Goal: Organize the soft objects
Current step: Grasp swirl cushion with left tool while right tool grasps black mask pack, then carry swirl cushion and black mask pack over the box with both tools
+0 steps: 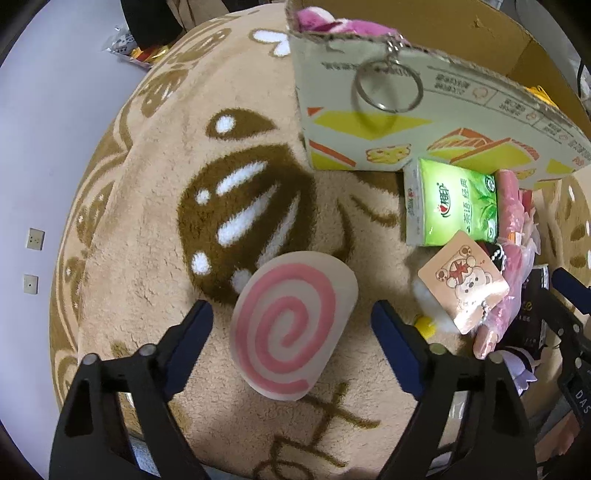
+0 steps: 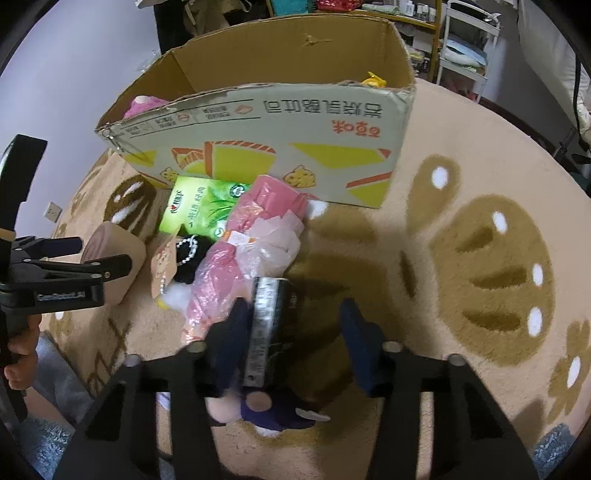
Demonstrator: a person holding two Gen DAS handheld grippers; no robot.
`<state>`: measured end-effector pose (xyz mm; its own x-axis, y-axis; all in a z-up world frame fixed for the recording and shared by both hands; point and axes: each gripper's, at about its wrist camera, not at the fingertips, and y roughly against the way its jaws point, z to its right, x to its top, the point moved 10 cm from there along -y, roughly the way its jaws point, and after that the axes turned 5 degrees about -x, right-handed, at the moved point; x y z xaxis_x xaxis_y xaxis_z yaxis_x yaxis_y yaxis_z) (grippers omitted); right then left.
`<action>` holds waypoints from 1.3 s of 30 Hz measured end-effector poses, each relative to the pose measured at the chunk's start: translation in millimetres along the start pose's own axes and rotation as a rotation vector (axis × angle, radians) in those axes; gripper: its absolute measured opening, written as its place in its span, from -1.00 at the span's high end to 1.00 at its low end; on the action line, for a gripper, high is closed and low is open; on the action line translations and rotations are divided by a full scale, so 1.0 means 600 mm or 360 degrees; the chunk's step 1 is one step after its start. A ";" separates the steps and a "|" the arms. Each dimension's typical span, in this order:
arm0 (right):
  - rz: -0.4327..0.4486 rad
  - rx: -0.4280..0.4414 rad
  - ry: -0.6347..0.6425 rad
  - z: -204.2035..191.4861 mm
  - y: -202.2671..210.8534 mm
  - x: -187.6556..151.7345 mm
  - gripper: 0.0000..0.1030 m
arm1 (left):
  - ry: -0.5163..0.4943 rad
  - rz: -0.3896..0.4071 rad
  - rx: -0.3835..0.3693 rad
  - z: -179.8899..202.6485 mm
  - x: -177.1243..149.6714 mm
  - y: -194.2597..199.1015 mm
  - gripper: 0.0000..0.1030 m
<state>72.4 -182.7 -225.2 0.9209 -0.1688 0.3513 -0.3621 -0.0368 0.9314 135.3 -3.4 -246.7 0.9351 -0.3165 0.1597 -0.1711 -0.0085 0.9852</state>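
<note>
Left wrist view
Left claw: your left gripper (image 1: 291,314) is spread wide and released; both fingers stand clear of the toy.
Swirl cushion: one pink-and-white swirl plush (image 1: 291,328) lies on the rug (image 1: 147,229) between your fingers, ready for you to close on.
Box: one cardboard box (image 1: 388,122) stands ahead of the claw and a little to its right; one pink plush (image 1: 317,18) already shows over its rim, with a key ring (image 1: 388,86) hanging down the outer wall.
Pile: to the right of your claw lie one green tissue pack (image 1: 454,206), one tagged white toy (image 1: 461,284) and one pink bagged bundle (image 1: 513,258).

Right wrist view
Right claw: your right gripper (image 2: 291,328) is parted; a black packet (image 2: 266,325) sits against the left finger, the right finger is clear of it, so it looks unclenched.
Purple doll: one small doll (image 2: 266,406) lies just under the claw, near its base.
Box: ahead of the claw; one yellow item (image 2: 373,79) peeks from the far corner, besides the pink plush (image 2: 142,105).
Progress: early, by my reading; two things seem to be boxed, and about six remain on the rug: cushion, tissue pack, tagged toy, pink bundle, black packet, doll.
</note>
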 end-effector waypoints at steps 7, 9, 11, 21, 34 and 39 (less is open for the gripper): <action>0.0005 0.0035 0.0039 -0.022 0.001 0.002 0.62 | 0.0006 0.0011 -0.0007 0.002 -0.002 0.002 -0.02; 0.0021 0.0024 0.0032 -0.019 0.004 0.004 0.62 | 0.0018 0.0017 -0.0015 0.001 -0.003 0.005 0.07; 0.0054 -0.0005 0.0029 -0.011 0.011 0.010 0.62 | 0.0025 0.0027 -0.0023 0.001 -0.003 0.008 0.14; 0.0241 -0.0032 -0.0059 0.020 0.058 0.039 0.62 | -0.0018 0.0261 0.0011 0.015 0.007 0.076 0.28; 0.0802 -0.0016 -0.0105 0.035 0.196 0.110 0.62 | 0.0064 0.0996 0.0029 0.006 0.052 0.256 0.28; 0.0927 -0.0038 -0.0069 0.027 0.225 0.133 0.63 | 0.0088 0.1124 -0.0005 -0.001 0.069 0.289 0.27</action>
<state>94.3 -217.3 -73.0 0.5639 -0.1949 0.8025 -0.8032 0.0964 0.5878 144.3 -17.4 -69.5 0.6152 -0.1968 0.7634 -0.7417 0.1839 0.6451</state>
